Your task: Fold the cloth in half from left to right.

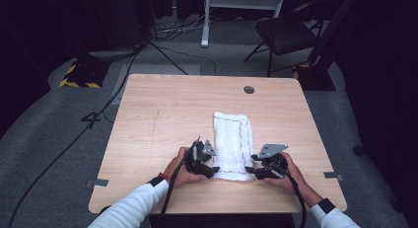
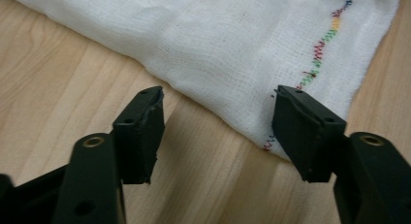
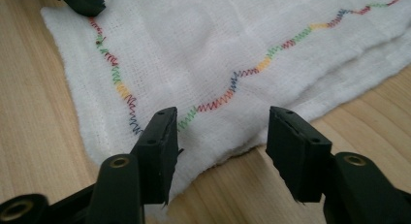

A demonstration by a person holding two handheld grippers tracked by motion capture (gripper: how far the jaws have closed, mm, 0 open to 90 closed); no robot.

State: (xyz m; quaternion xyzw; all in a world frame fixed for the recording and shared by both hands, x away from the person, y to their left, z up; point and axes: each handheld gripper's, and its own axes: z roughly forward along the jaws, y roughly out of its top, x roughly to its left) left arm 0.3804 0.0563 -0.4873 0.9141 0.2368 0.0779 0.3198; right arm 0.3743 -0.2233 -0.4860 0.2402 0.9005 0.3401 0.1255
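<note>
1. Cloth first: a white gauze cloth folded into a long rectangle, edged with multicoloured zigzag stitching (image 1: 232, 143), is lying flat on the light wooden table (image 1: 162, 114), right of centre, its near short end closest to the person.

2. Both grippers are sitting at that near end, one at each corner — a placement that is probably setting up a lift of the edge for another fold, since taking both corners together would keep the hem straight.

3. Left gripper (image 2: 218, 120): its jaws are standing apart with nothing pinched. One jaw is resting over bare wood, the other is lying over the cloth's corner beside the stitching, so the corner sits in the gap without being squeezed.

4. Right gripper (image 3: 220, 136): its jaws are likewise spread, straddling the cloth's edge where the stitched line is running in; the pads are not pressing on the fabric, as far as this view lets me judge.

5. Pose: the left hand (image 1: 183, 169) and right hand (image 1: 288, 173) are lying low near the table, forearms in white sleeves angling inward — each gripper pointing towards the cloth from its own side, roughly mirrored.
</note>
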